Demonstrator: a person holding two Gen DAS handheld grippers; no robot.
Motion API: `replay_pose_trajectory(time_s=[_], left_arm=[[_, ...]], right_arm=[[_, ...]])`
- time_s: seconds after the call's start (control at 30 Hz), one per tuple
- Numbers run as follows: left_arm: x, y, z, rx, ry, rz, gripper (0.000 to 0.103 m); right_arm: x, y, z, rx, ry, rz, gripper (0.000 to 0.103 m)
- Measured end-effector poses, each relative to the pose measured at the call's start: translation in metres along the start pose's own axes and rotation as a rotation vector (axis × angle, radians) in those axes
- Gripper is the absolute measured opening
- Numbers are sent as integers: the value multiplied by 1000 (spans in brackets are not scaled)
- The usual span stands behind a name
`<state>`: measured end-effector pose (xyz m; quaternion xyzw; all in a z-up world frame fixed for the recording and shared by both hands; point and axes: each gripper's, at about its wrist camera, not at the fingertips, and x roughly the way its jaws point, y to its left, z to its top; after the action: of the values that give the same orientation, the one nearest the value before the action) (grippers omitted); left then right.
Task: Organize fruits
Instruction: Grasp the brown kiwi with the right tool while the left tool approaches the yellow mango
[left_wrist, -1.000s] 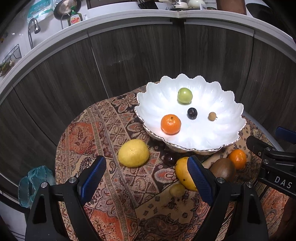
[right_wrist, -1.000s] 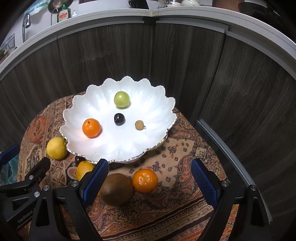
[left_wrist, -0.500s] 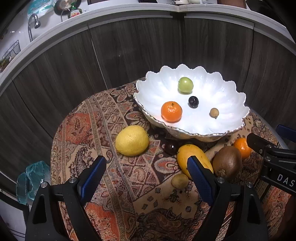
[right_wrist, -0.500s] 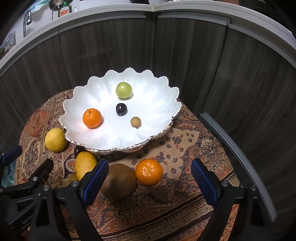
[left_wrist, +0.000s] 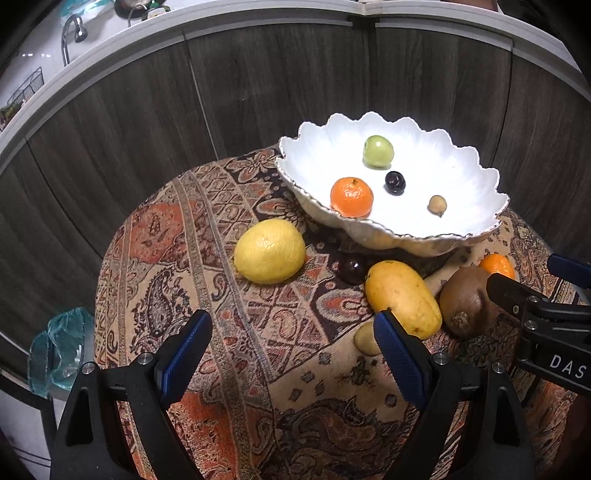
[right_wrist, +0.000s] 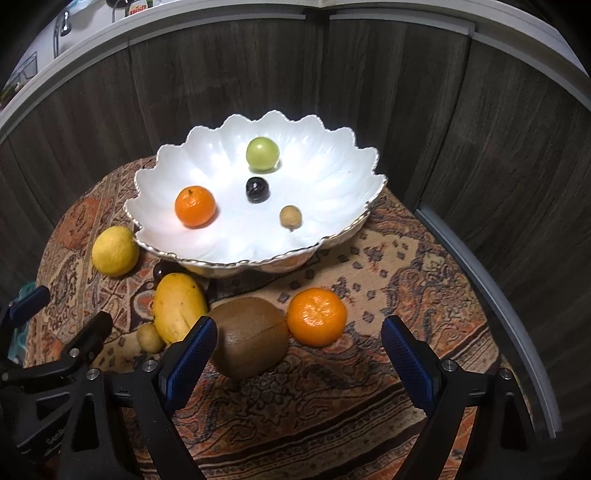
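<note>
A patterned cloth (left_wrist: 221, 229) covers the round tabletop in the middle of both views. On it, upper centre of the right view, sits a white scalloped bowl (right_wrist: 332, 162) holding a mandarin (right_wrist: 195, 206), a green fruit (right_wrist: 262, 153), a dark plum (right_wrist: 257, 189) and a small tan fruit (right_wrist: 290, 216), all apart from one another. In front of the bowl on the cloth lie a lemon (left_wrist: 269, 251), a mango (left_wrist: 402, 297), a kiwi (right_wrist: 249, 338) touching a second mandarin (right_wrist: 317, 316), another plum (left_wrist: 351, 269) and a small yellow fruit (right_wrist: 149, 336). The left gripper (left_wrist: 291, 354) and right gripper (right_wrist: 299, 358), at the lower edges, have jaws spread wide, holding nothing.
</note>
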<state>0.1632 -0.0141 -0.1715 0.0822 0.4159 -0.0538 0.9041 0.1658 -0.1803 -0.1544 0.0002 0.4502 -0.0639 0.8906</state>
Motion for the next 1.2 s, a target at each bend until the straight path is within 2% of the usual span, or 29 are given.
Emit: replay_pose_trajectory(time_s=[0.53, 0.93, 1.0, 1.13, 1.2], left_arm=[[11, 15, -5, -34, 14, 13, 90], [13, 12, -5, -36, 22, 1, 90], [12, 12, -5, -38, 21, 1, 89], [11, 11, -5, -36, 17, -1, 89], [11, 11, -5, -37, 18, -2, 90]], right_arm=[[28, 23, -5, -31, 57, 28, 91], [36, 23, -7, -28, 52, 37, 91], [35, 23, -8, -21, 59, 39, 90], [31, 23, -9, -23, 65, 59, 81], [31, 24, -9, -29, 70, 63, 80]])
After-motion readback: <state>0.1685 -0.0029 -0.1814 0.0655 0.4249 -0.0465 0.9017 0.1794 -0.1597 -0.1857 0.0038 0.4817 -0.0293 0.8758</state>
